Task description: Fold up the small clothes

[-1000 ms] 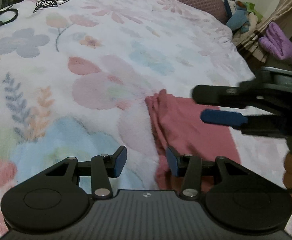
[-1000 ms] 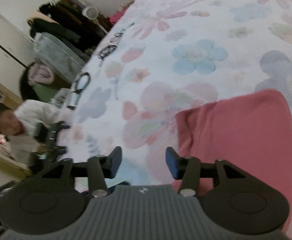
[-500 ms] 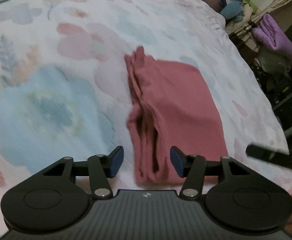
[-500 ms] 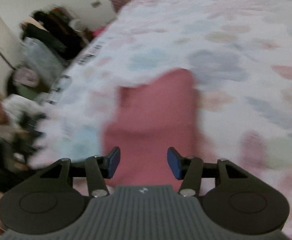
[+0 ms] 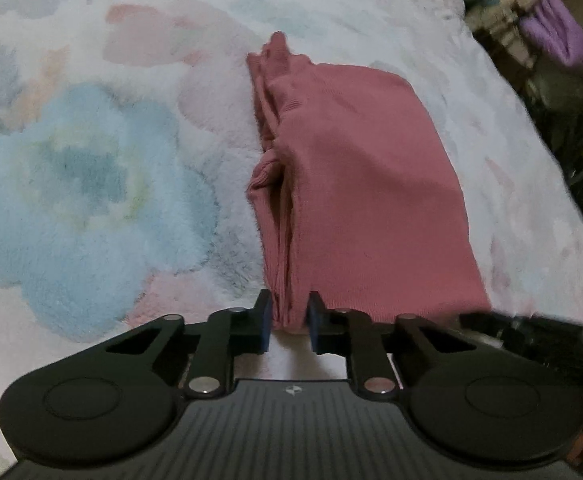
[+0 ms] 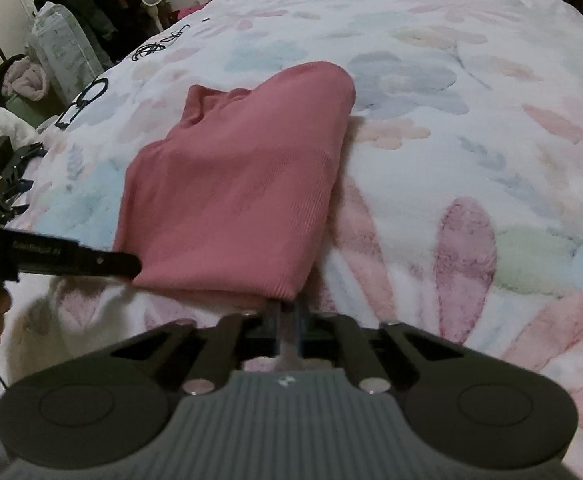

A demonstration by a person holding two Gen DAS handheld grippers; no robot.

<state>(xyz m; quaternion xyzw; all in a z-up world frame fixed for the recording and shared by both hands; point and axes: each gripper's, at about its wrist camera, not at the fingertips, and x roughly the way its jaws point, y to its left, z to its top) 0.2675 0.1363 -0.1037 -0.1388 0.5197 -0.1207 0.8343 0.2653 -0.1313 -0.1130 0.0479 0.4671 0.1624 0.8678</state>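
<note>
With both near corners pinched, the left tongs (image 5: pixel 288 322) clamp the stacked open edges of the pink garment (image 5: pixel 363 184) and the right tongs (image 6: pixel 288 322) grip its folded corner, the garment lying flat on the floral bed (image 6: pixel 471 128). A clean fold likely calls for lifting both corners level and together, carrying them to the garment's far edge without letting layers slip. The left view shows the layered hems gaping beside the tongs; the right view alone shows black cables (image 6: pixel 149 50) beyond the garment.
</note>
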